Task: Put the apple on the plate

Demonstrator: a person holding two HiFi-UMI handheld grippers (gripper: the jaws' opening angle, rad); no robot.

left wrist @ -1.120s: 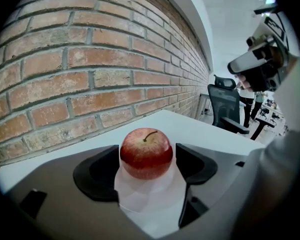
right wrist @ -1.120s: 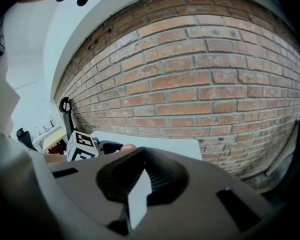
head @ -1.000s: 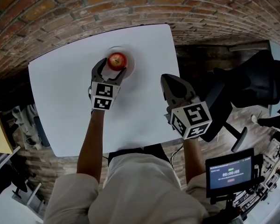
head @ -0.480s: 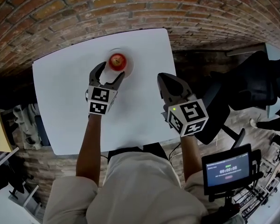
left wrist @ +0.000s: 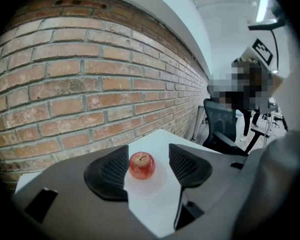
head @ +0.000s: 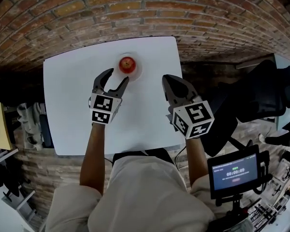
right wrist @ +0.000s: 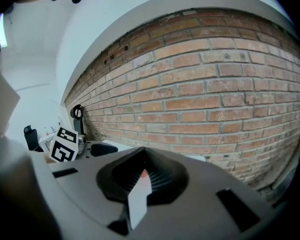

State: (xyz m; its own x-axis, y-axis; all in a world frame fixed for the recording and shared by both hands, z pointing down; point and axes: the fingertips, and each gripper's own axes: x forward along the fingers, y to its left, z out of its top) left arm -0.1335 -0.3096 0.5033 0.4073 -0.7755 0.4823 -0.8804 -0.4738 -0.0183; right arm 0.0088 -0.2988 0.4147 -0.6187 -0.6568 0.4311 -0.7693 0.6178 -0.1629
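The apple (head: 127,63) sits on the plate (head: 137,73) on the worktop (head: 67,110), just ahead of the left hand-held gripper (head: 117,76). That gripper's jaws are released and empty, and have just been narrowing. The right hand-held gripper (head: 167,80), off to its right, is clenched on nothing.

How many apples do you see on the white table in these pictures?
1. The apple sits on the white plate, near the far edge of the table, close to the brick wall. No other apple seems hidden.
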